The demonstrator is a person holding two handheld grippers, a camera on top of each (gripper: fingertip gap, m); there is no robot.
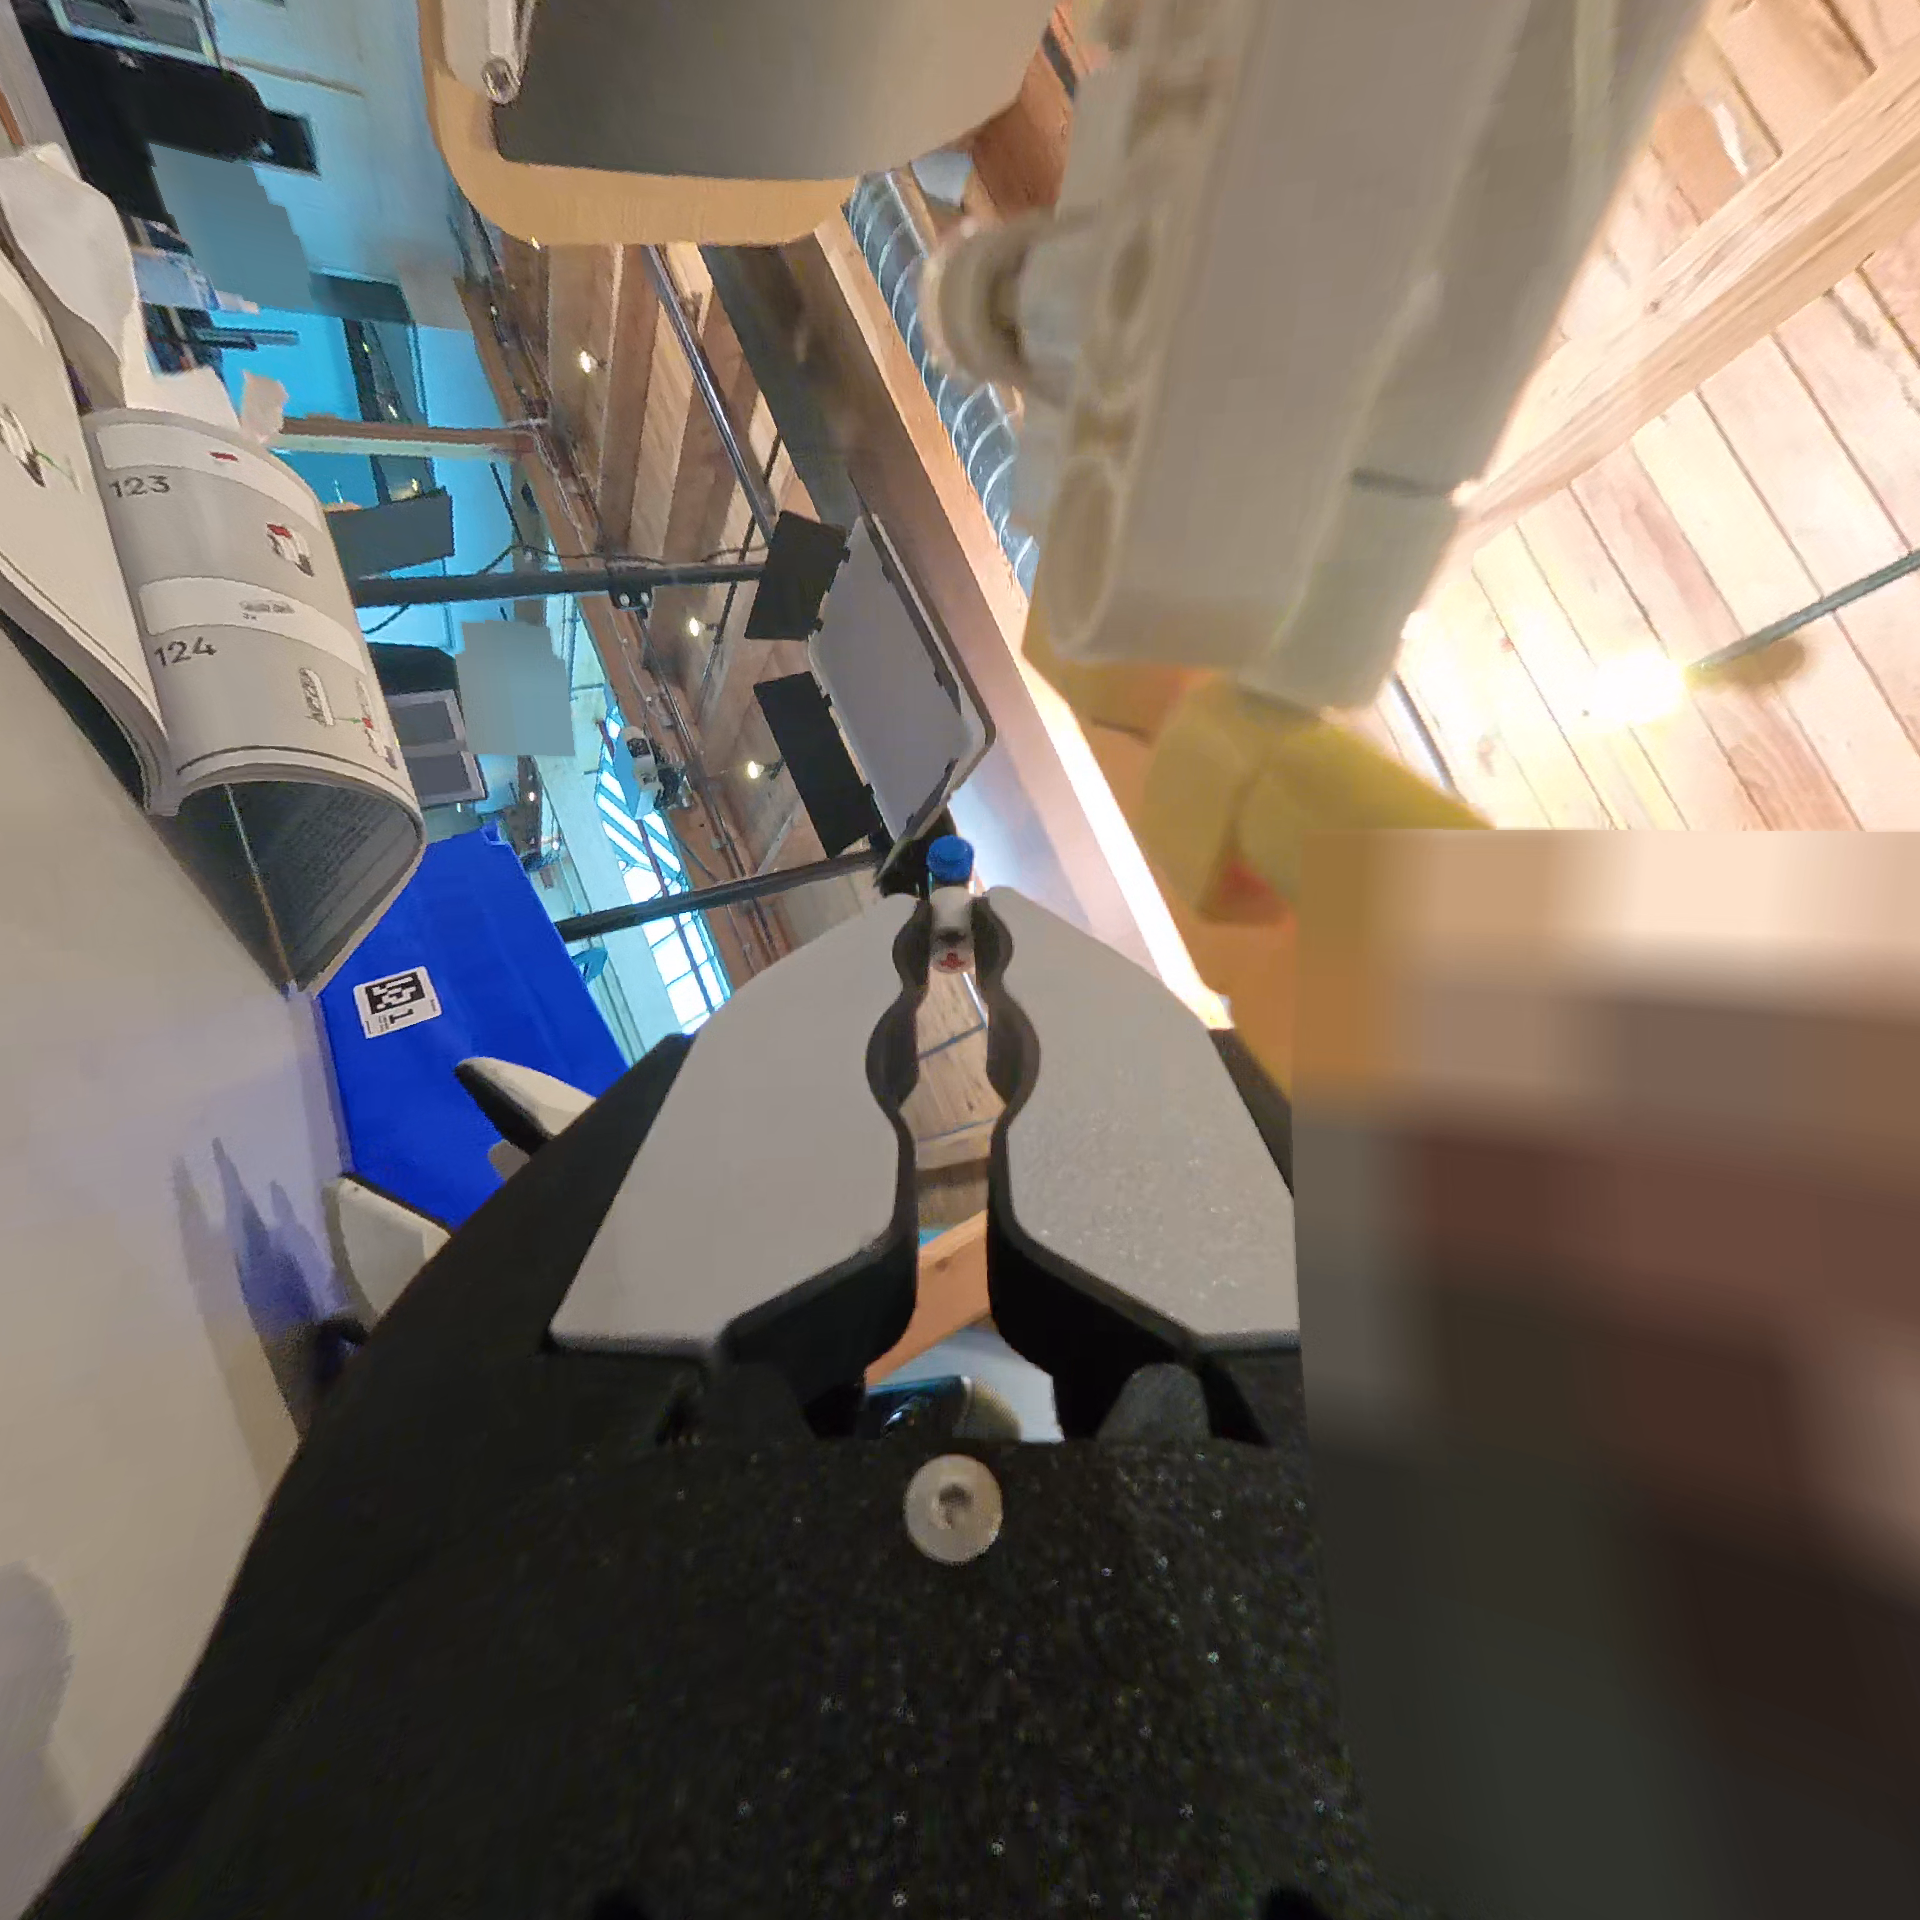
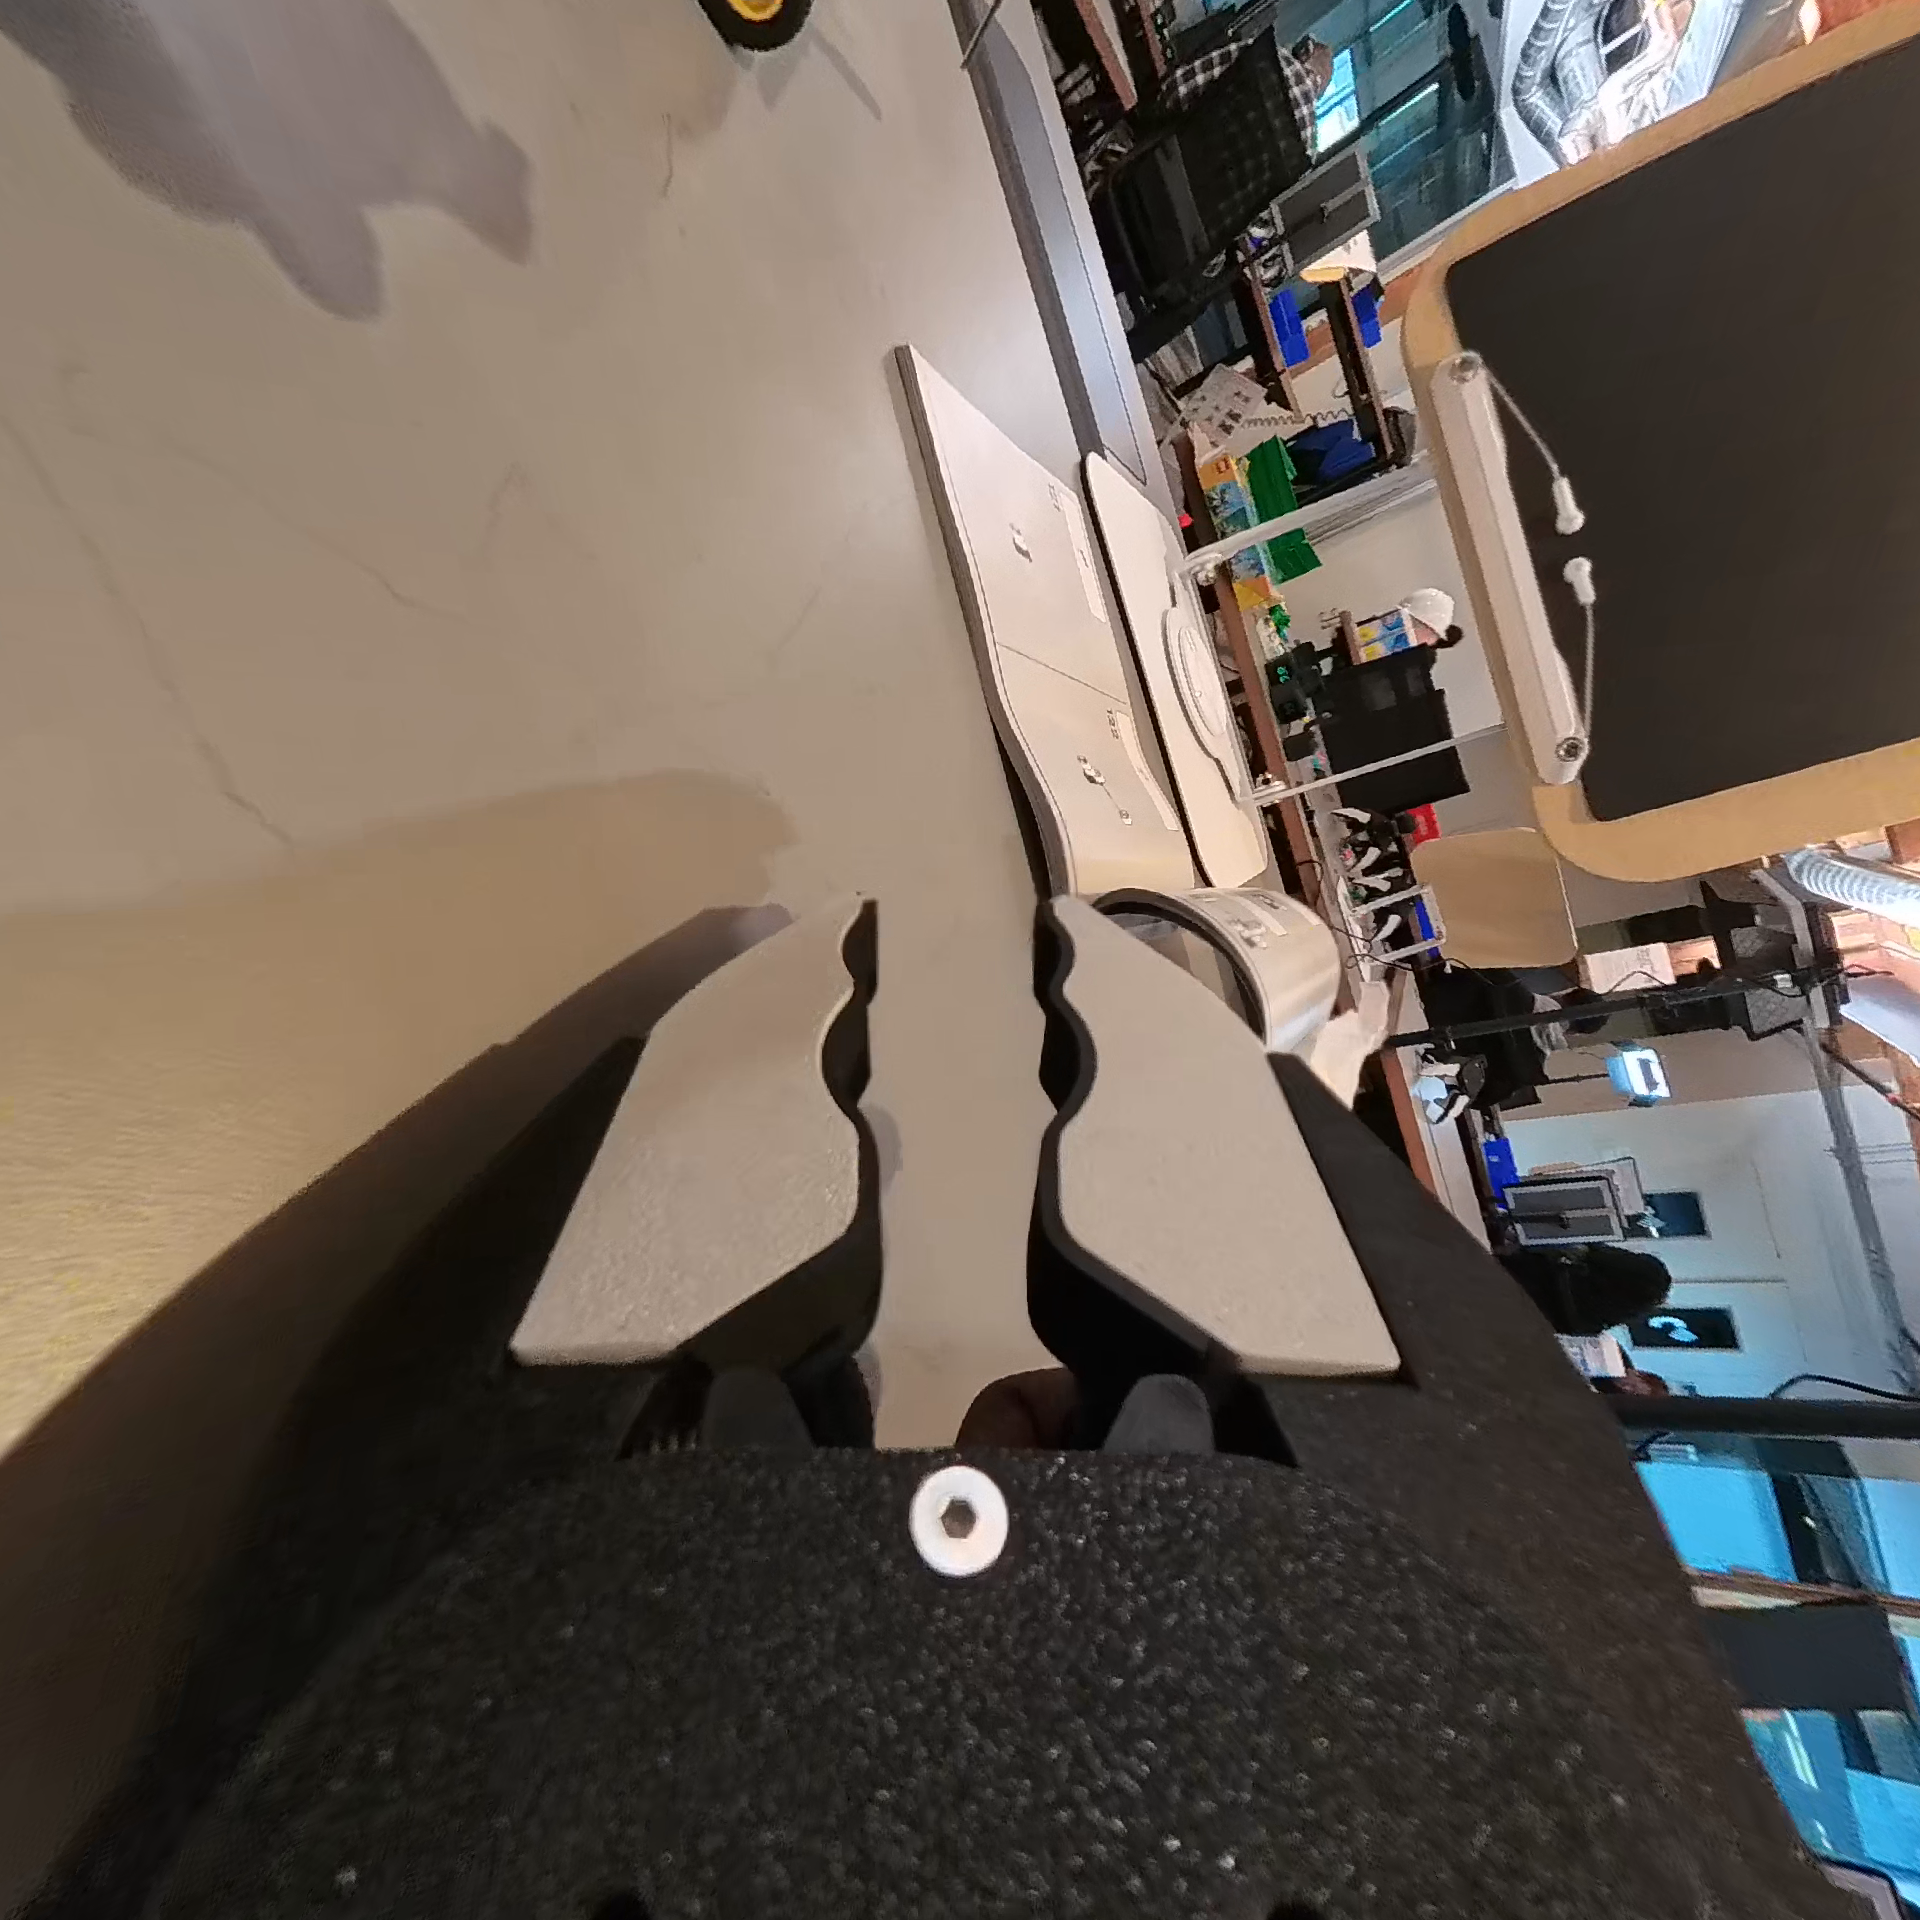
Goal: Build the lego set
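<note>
In the left wrist view my left gripper (image 1: 951,920) is shut on a small white pin with a blue end (image 1: 950,883). The pin is pinched at the very fingertips and its blue end sticks out past them. Close above and to the right, a blurred white brick-built beam assembly (image 1: 1247,364) with a yellow part (image 1: 1236,790) hangs in the air. In the right wrist view my right gripper (image 2: 956,935) is open and empty, with only the pale table top (image 2: 416,520) showing between its fingers.
An open instruction booklet (image 1: 208,623) lies on the table; it also shows in the right wrist view (image 2: 1039,623). A blue bin (image 1: 457,997) with a square marker tag stands beyond it. A yellow-hubbed wheel (image 2: 753,16) lies far off. A wood-edged dark panel (image 2: 1714,468) stands at the right. My right fingertips sit around 15 cm from my left ones.
</note>
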